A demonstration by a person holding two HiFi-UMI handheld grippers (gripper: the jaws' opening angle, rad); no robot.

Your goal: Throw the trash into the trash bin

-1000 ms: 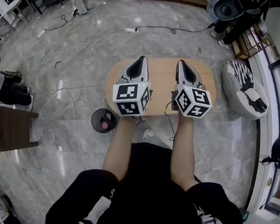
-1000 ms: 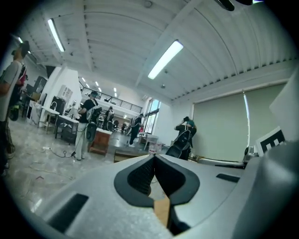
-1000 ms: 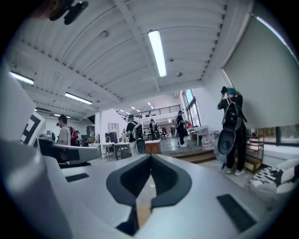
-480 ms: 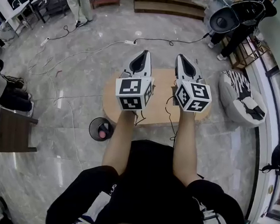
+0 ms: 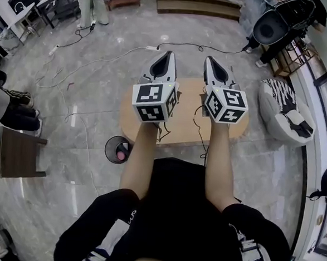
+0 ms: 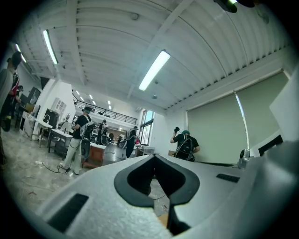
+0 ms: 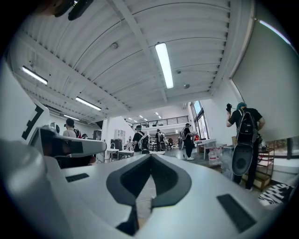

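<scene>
Both tools closed on nothing: left tool (image 5: pixel 167 55), right tool (image 5: pixel 209 60), held over counter (image 5: pixel 181 129)
Pink trash (image 5: pixel 121 147) lies inside floor-standing trash bin (image 5: pixel 107 149); looks small, light, softness unreadable; pinch across its middle should hold

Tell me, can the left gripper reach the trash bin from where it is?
Probably yes. The trash bin stands uncovered on open floor beside the table, on that gripper's side. The left gripper, shut and empty, would only need to come down.
</scene>
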